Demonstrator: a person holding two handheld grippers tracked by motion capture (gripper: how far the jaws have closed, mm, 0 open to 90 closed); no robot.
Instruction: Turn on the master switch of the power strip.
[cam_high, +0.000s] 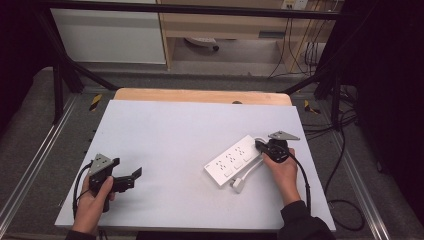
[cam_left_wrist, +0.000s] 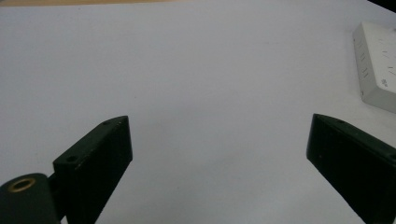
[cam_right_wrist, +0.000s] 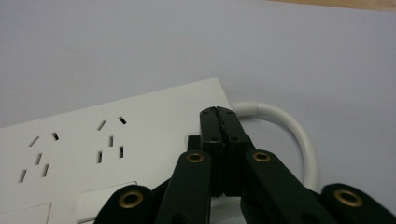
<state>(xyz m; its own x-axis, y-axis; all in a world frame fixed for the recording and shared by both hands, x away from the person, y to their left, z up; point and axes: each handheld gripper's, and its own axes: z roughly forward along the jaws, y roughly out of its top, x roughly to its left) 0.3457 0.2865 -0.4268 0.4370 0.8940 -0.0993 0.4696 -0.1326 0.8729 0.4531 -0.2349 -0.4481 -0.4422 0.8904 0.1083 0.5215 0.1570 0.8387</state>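
White table; right tongs closed over power strip, left tongs wide, contact unclear

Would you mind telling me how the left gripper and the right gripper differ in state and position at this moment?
The left gripper has its jaws spread wide with nothing between them; the right gripper has its jaws pressed shut together. The left gripper sits over bare table, well apart from the white power strip; the right gripper's tips are over the strip's cord end. Both are black and hand-held.
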